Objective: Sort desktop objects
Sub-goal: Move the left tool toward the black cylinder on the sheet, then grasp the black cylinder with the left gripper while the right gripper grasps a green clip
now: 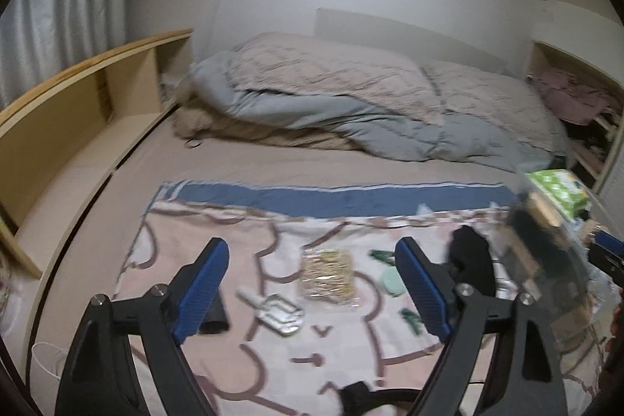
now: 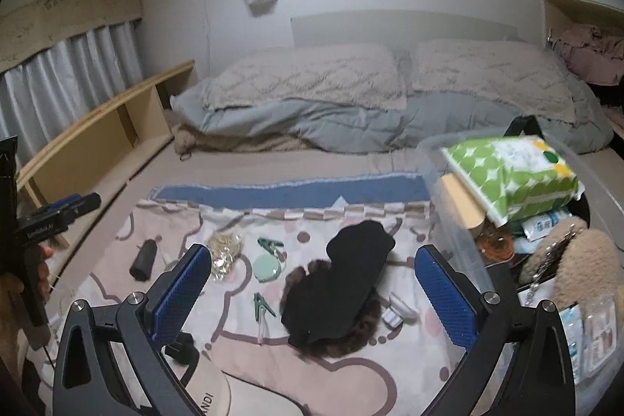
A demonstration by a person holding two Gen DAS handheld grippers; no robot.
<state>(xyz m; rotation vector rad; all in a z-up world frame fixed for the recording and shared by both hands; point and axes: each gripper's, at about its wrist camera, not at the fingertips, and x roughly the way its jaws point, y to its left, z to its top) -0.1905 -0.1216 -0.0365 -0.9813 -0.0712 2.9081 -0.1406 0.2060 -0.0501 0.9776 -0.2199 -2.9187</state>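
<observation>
From the left wrist, your left gripper [image 1: 312, 283] is hovering with jaws apart and empty above the bag of clips [image 1: 327, 277] on the bed.

From the right wrist, your right gripper [image 2: 312, 283] is hanging open over the black sock [image 2: 343, 279]; closing carelessly risks snagging the blanket [image 2: 390, 369] beside the bin [image 2: 460, 236].

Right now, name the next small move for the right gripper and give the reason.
Probably lower the right gripper onto the black sock and close. Its jaws stand open and empty, with the sock lying loose on the patterned cloth directly between and ahead of them. The clear bin, already holding sorted items, sits just to the right, so the carry looks short.
</observation>
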